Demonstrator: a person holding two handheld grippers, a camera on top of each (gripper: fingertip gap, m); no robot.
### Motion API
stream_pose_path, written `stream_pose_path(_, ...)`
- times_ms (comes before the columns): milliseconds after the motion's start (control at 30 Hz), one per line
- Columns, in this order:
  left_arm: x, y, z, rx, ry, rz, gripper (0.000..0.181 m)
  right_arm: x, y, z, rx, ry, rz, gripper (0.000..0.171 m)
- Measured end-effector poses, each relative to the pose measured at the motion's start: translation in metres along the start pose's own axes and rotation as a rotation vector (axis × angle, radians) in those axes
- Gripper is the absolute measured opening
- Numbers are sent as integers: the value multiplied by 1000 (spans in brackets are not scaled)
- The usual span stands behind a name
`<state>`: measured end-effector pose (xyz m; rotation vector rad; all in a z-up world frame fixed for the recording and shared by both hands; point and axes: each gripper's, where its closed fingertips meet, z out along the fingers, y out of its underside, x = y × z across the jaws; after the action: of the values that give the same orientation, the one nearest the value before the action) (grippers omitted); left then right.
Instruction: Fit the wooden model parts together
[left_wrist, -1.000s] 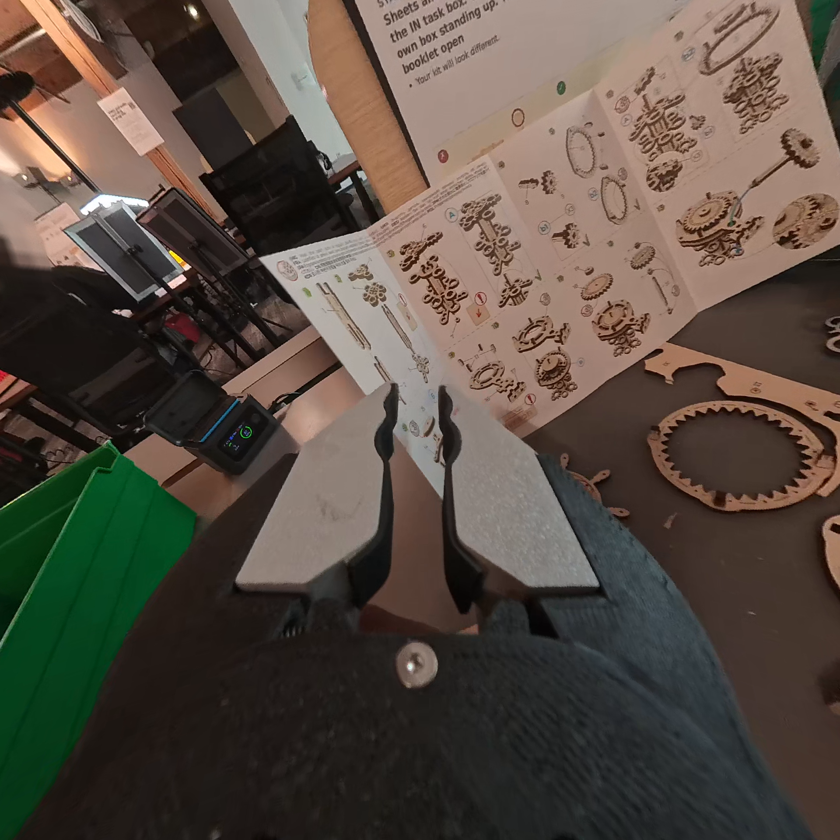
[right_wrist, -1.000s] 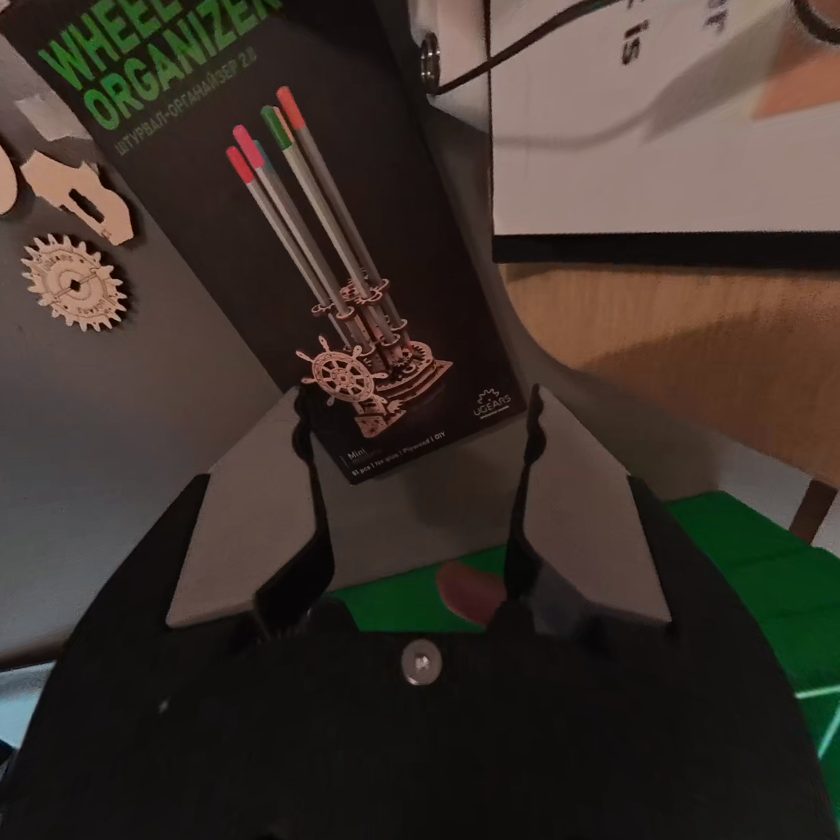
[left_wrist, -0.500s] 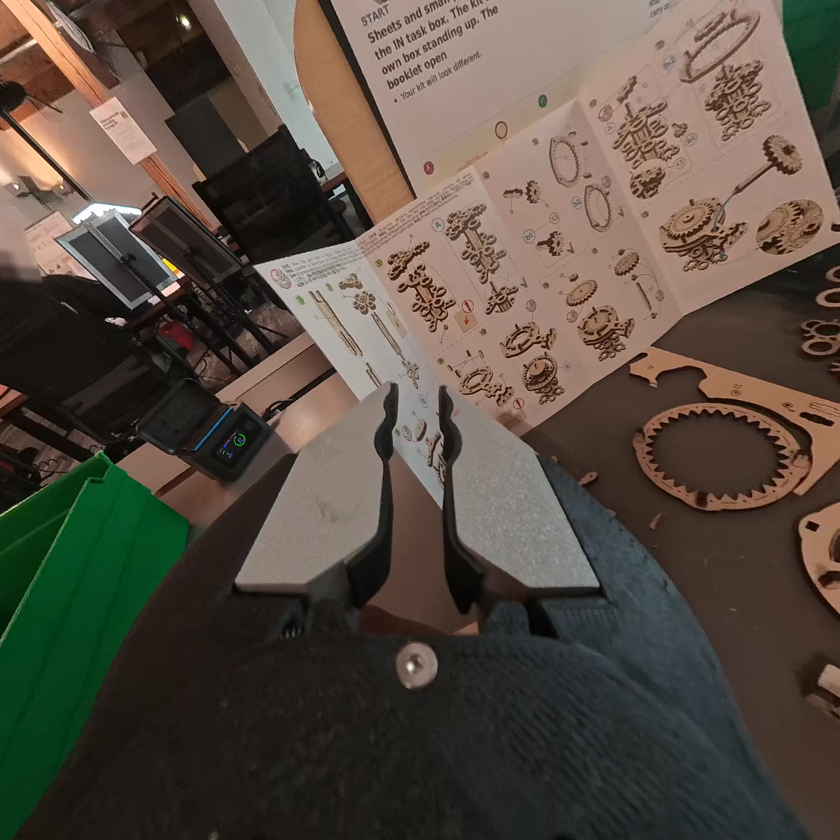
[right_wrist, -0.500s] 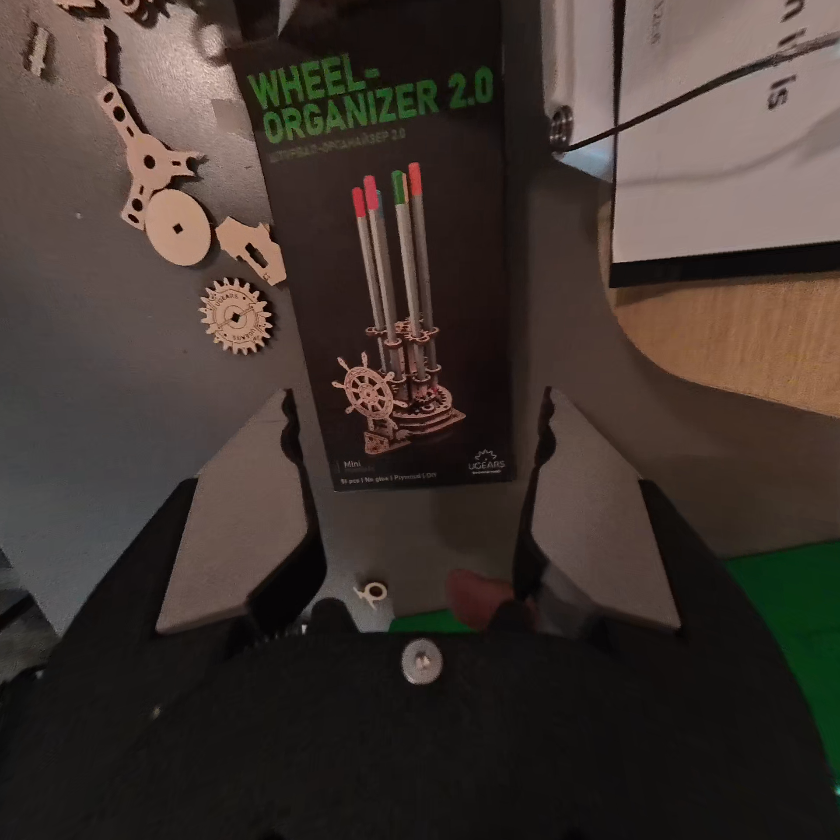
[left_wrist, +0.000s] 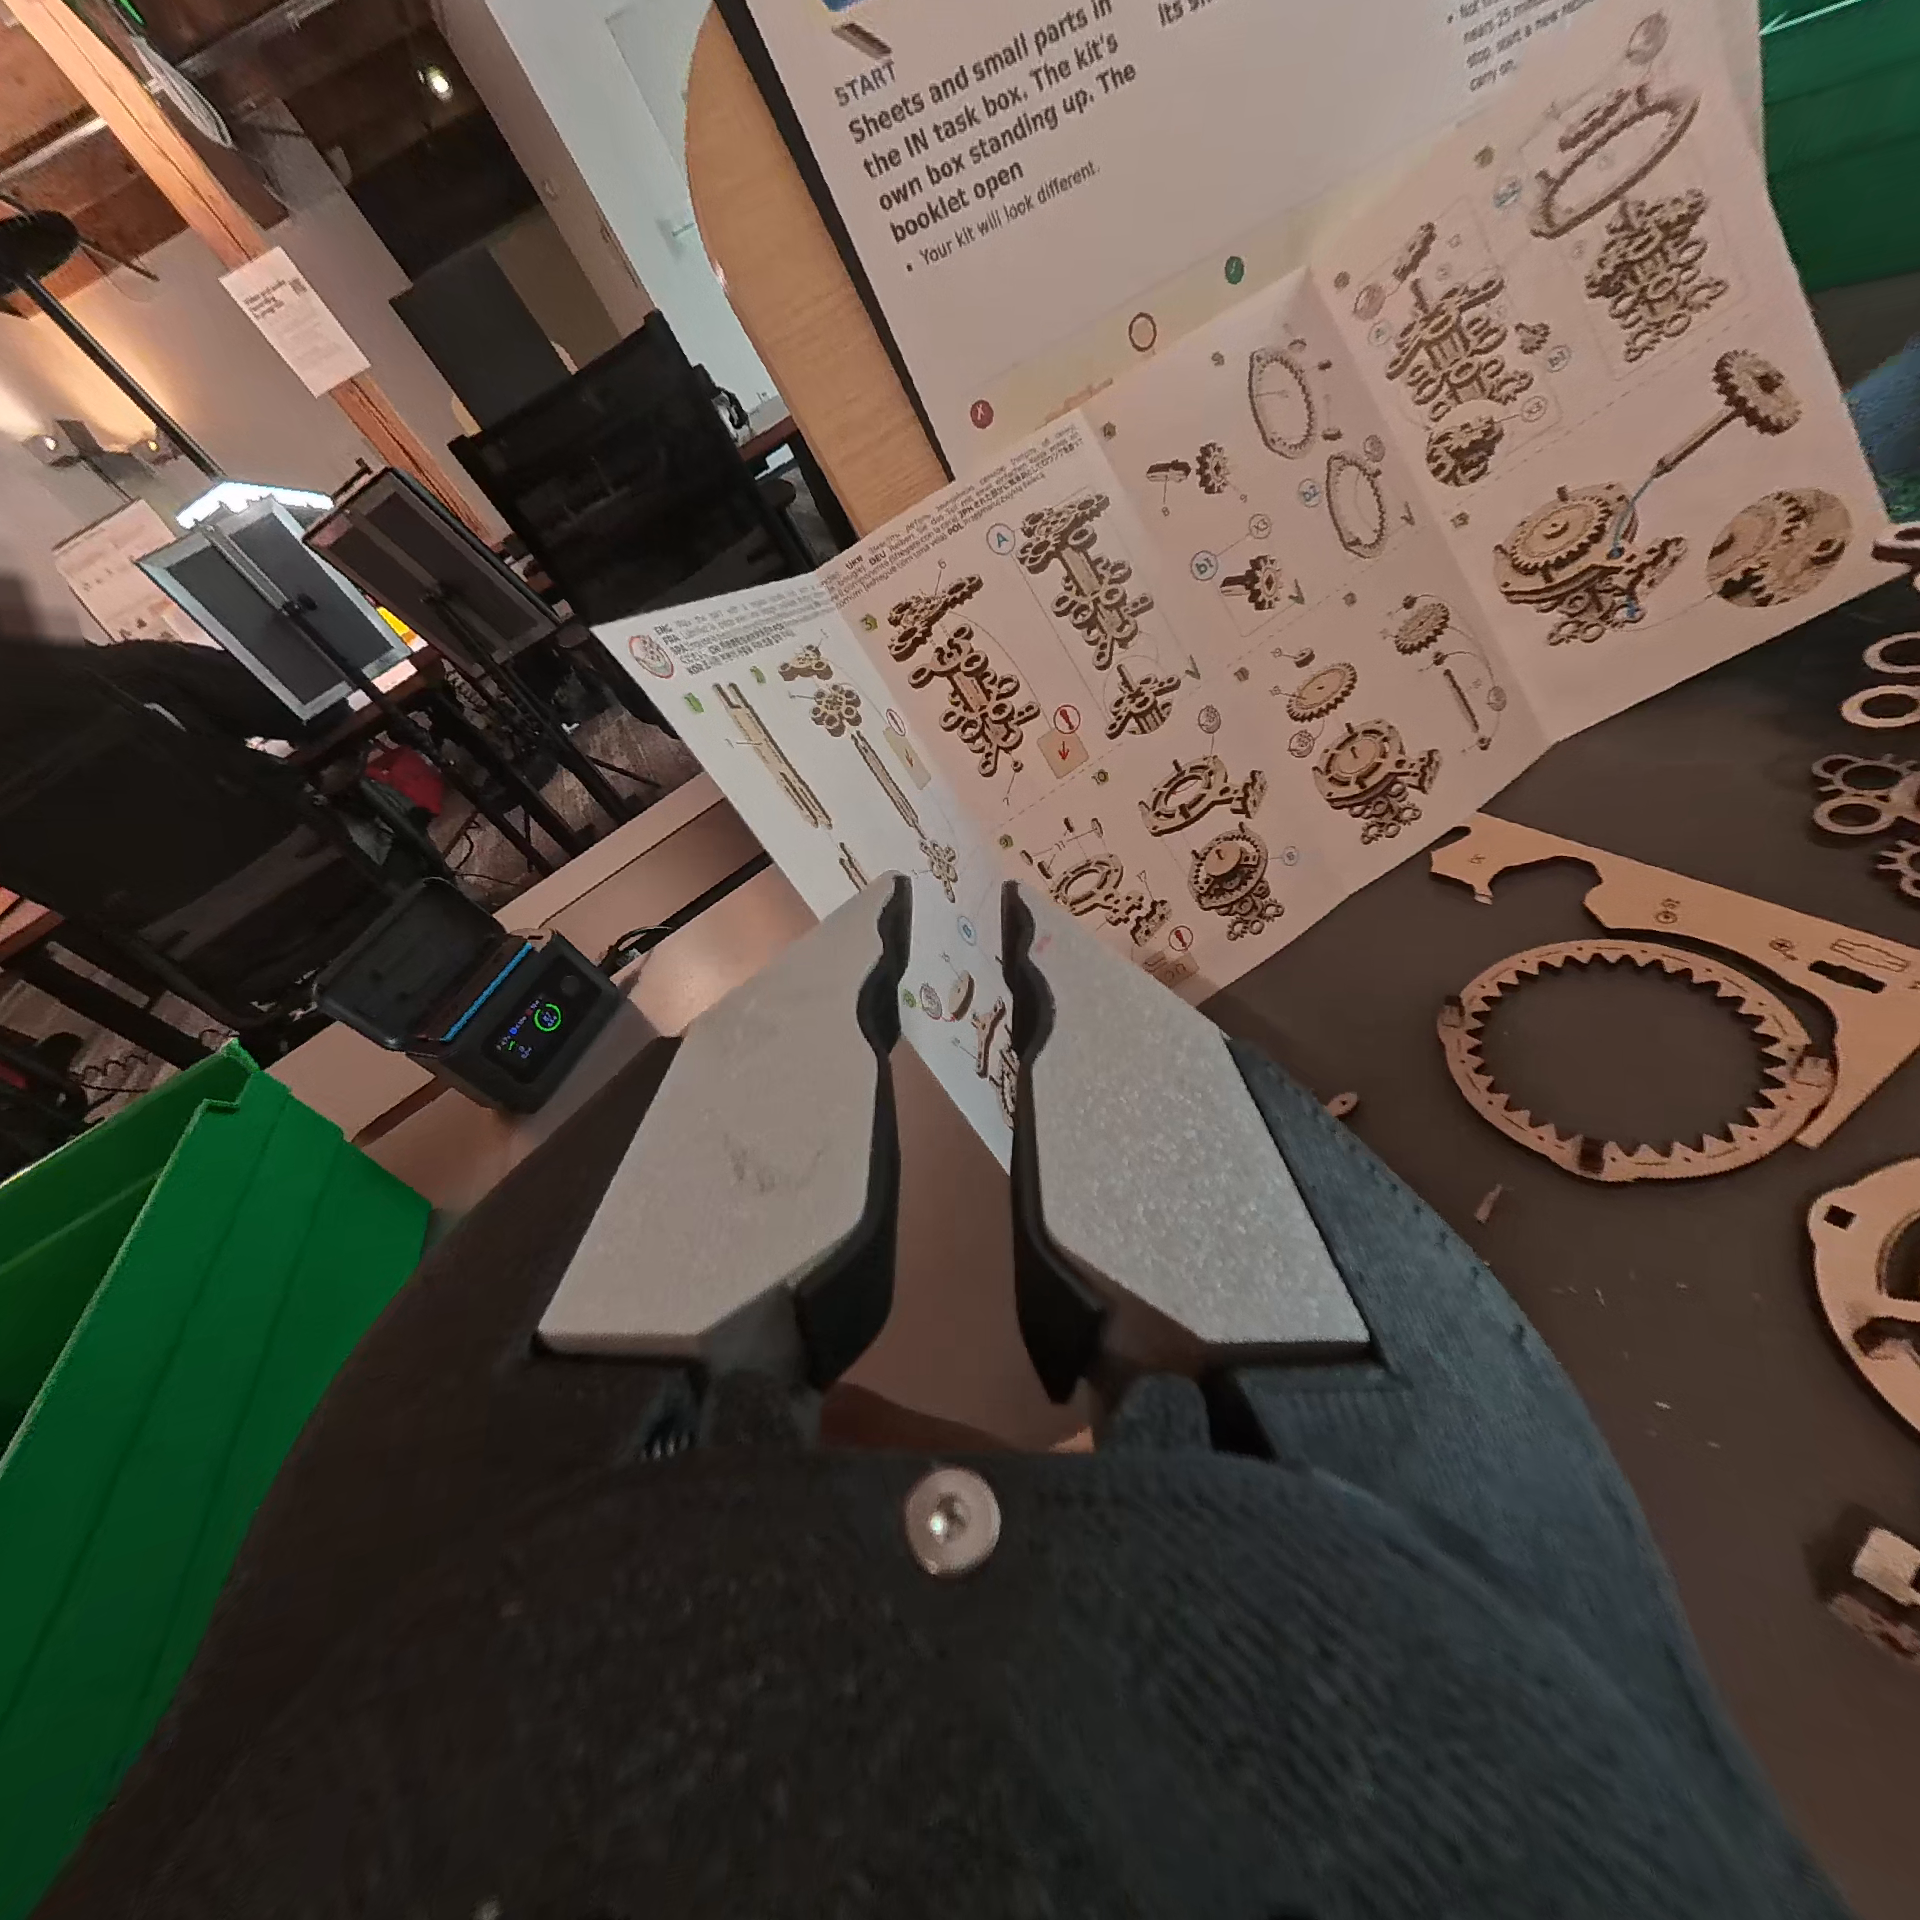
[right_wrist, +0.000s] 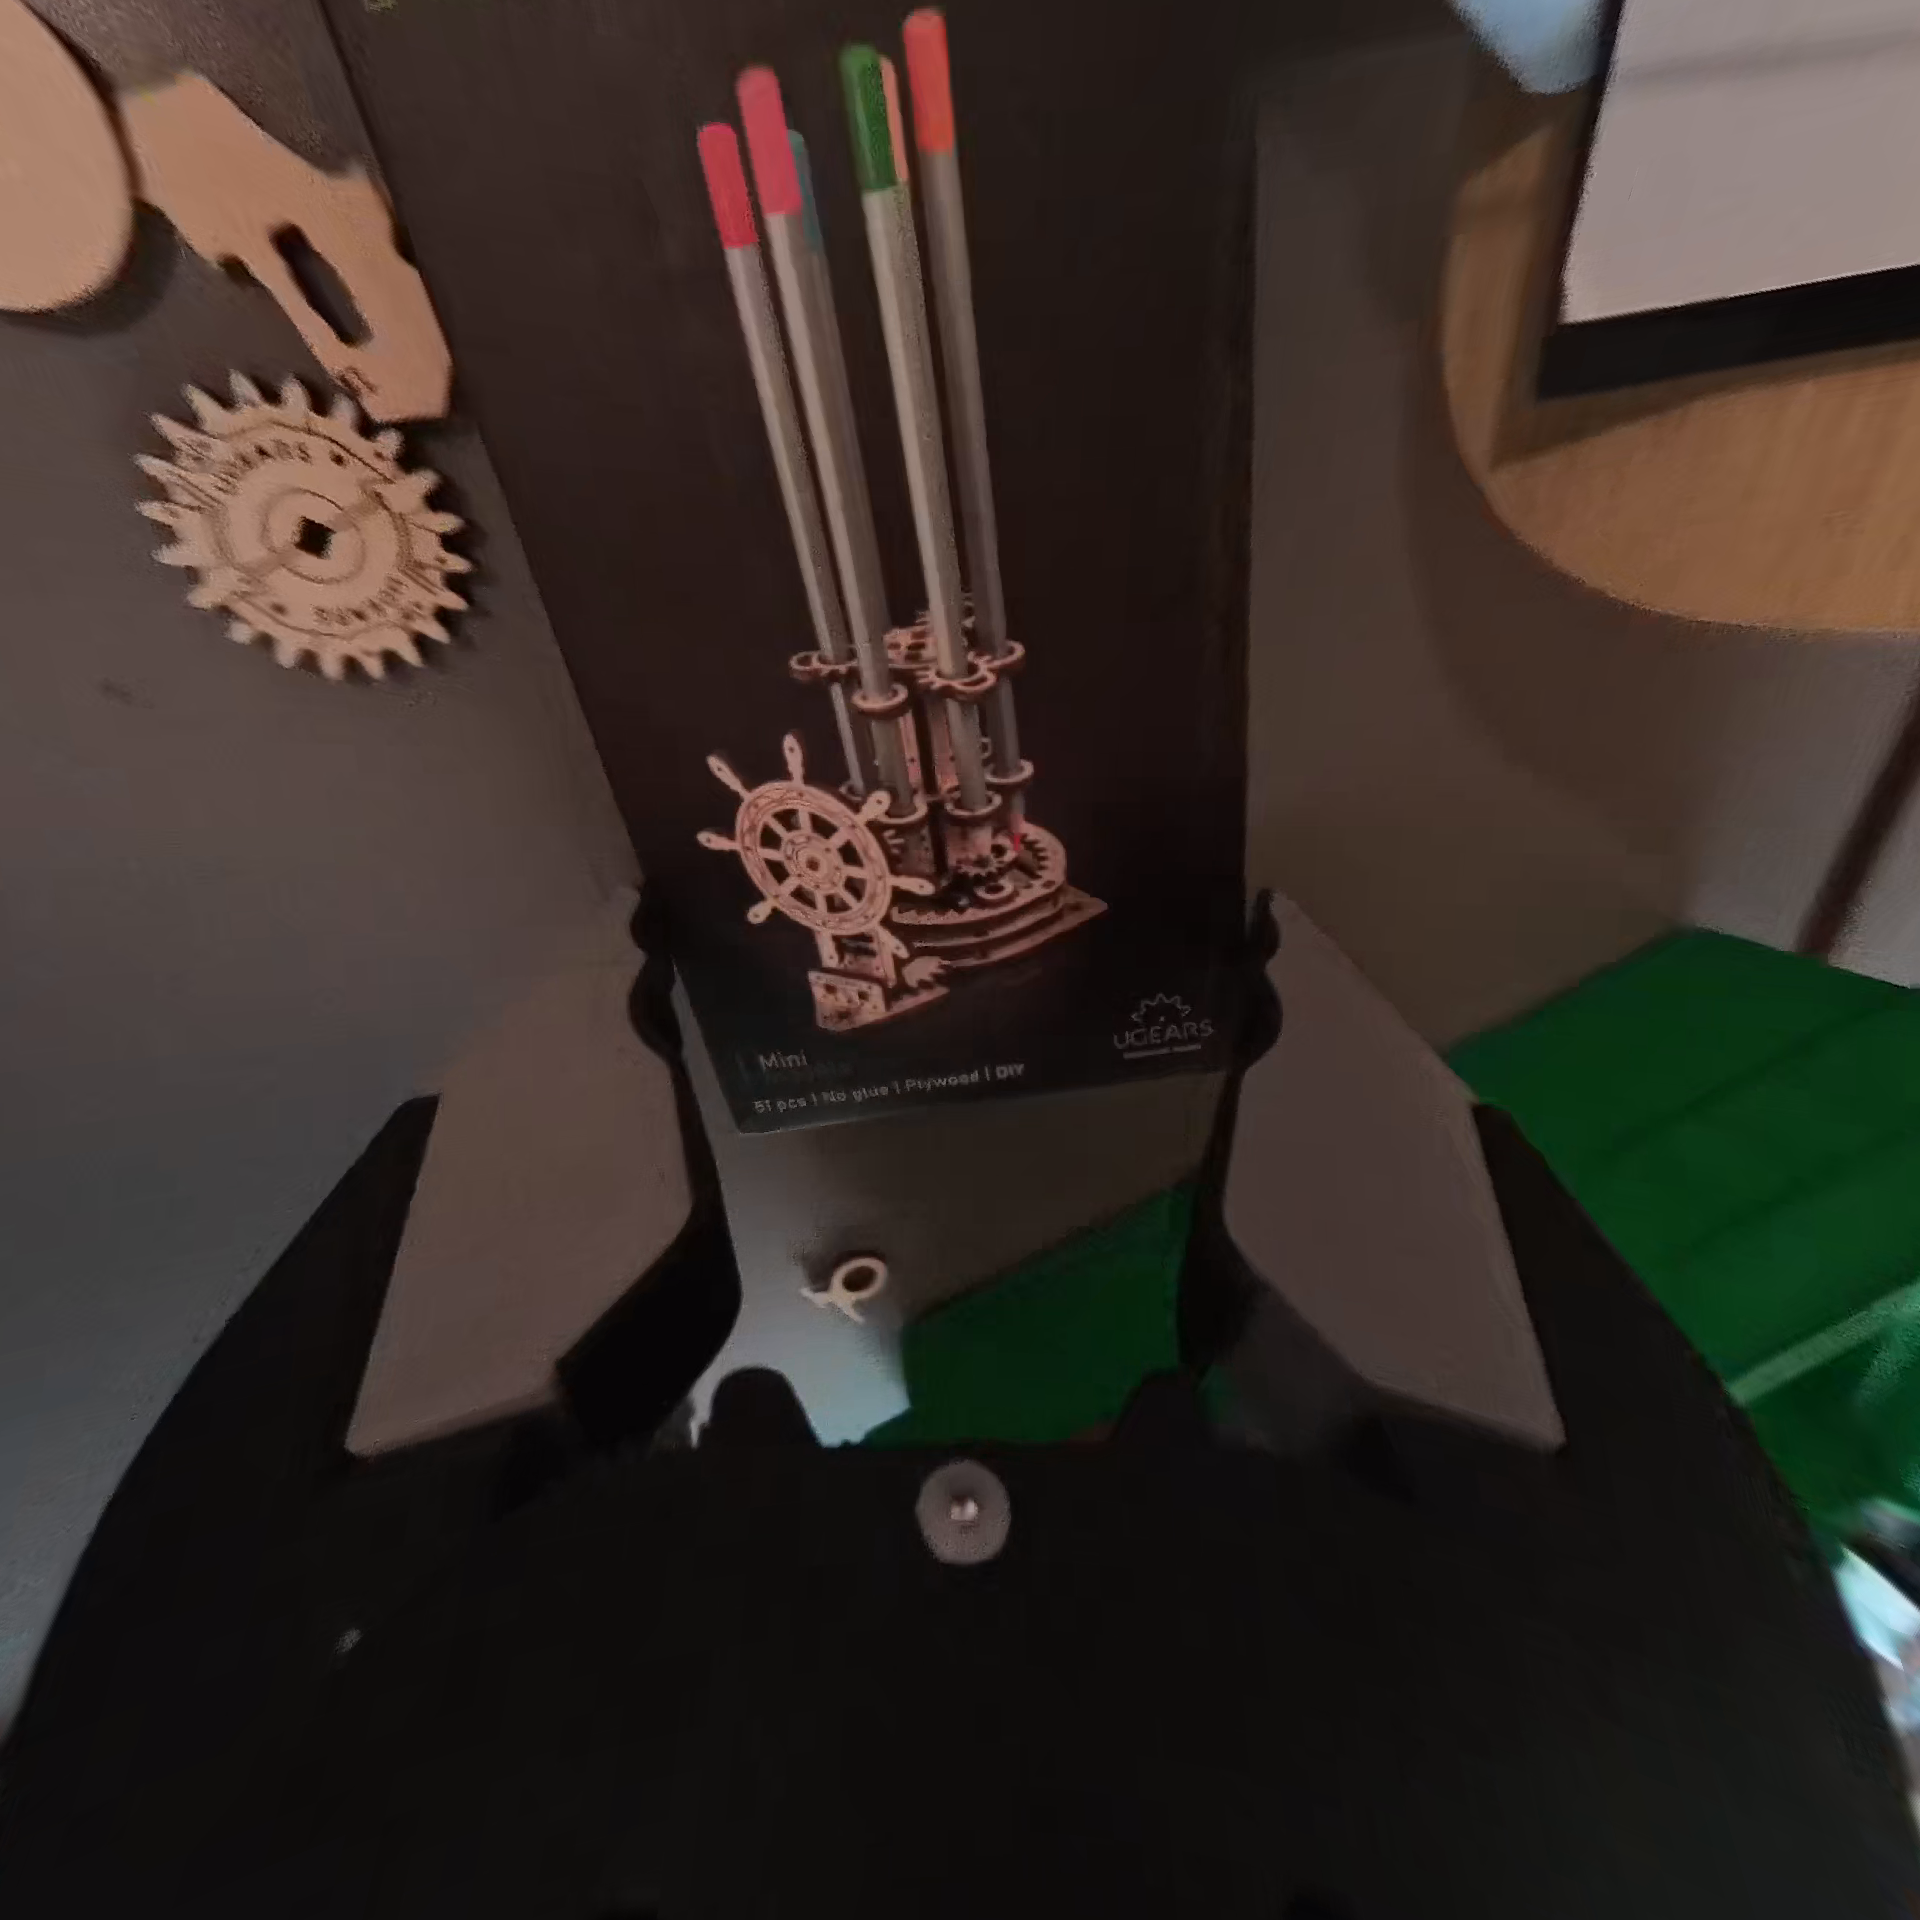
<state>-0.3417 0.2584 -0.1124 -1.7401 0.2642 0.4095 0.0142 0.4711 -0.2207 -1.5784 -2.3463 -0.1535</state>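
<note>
In the left wrist view my left gripper (left_wrist: 956, 904) is empty, its fingers nearly together with a narrow gap, held above the dark table. A wooden ring gear with inner teeth (left_wrist: 1631, 1060) lies to its right, still joined to a plywood sheet piece. A round wooden part (left_wrist: 1870, 1278) and several looped parts (left_wrist: 1881, 707) lie at the right edge. In the right wrist view my right gripper (right_wrist: 951, 925) is wide open and empty over the black kit box (right_wrist: 935, 520). A small toothed gear (right_wrist: 307, 540) and a slotted flat piece (right_wrist: 301, 270) lie left of the box. A tiny wooden clip (right_wrist: 847, 1283) lies between the fingers.
An unfolded instruction booklet (left_wrist: 1247, 644) stands at the back of the table before a white sign board (left_wrist: 1039, 156). A green bin (left_wrist: 156, 1351) sits at the left, a small device with a lit screen (left_wrist: 520, 1018) behind it. Another green bin (right_wrist: 1662, 1122) is at the right.
My right gripper has moved in closer over the kit box, still open. My left gripper has shifted only slightly and its fingers have not changed.
</note>
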Motion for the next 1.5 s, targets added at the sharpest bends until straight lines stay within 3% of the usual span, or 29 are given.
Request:
stream_pose_path(33, 0, -1, 0, 3, 1, -1, 14, 11, 5, -5, -21, 125, -30, 107)
stream_pose_path(133, 2, -2, -1, 8, 3, -1, 14, 42, 14, -25, -76, 479, -97, 107)
stream_pose_path(233, 4, -2, 0, 8, 4, 7, 14, 59, 7, -35, -65, 695, -80, 106)
stream_pose_path(433, 2, -1, 0, 5, -8, 14, 14, 76, -18, -30, -77, 911, -56, 107)
stream_pose_path(700, 0, 0, 0, 2, -16, 26, 14, 68, -50, -21, 97, 891, -12, 107)
stream_pose_path(1233, 2, 1, 1, -2, -9, 25, 14, 59, -64, -19, 268, 747, 85, 113)
stream_pose_path(1400, 3, 1, 1, -3, -6, 26, 14, 61, -66, -12, 294, 637, 93, 113)
stream_pose_path(1500, 5, 1, 2, -7, -4, 36, 14, 64, -66, -4, 263, 499, 202, 114)
